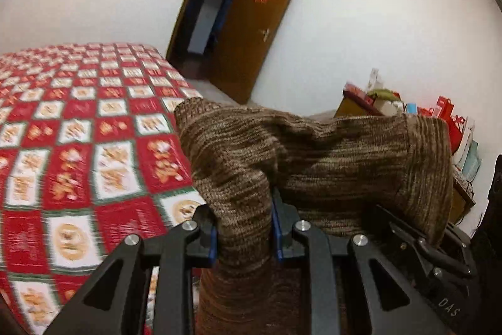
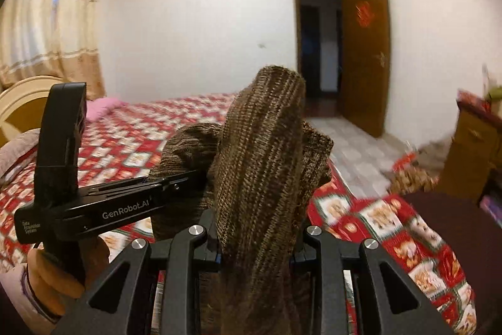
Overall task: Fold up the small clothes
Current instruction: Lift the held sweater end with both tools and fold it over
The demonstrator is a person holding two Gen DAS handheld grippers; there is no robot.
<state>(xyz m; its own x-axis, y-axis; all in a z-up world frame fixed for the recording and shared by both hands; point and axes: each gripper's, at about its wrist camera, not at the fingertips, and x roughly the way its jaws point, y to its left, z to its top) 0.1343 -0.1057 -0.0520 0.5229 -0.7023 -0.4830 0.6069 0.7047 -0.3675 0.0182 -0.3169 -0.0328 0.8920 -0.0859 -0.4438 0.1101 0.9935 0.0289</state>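
A brown striped knitted garment (image 1: 313,165) hangs in the air above the bed. My left gripper (image 1: 244,228) is shut on a bunched edge of it. In the right wrist view my right gripper (image 2: 255,240) is shut on another part of the same garment (image 2: 260,153), which stands up in a thick fold in front of the camera. The left gripper's body (image 2: 94,209), held by a hand, shows at the left of the right wrist view, close beside the right one. The garment hides the fingertips of both grippers.
A bed with a red and white patterned cover (image 1: 78,131) lies below and to the left. A pink pillow (image 2: 100,109) and headboard (image 2: 18,102) lie at its far end. An open wooden door (image 2: 364,52) and a cluttered cabinet (image 1: 392,105) stand beyond.
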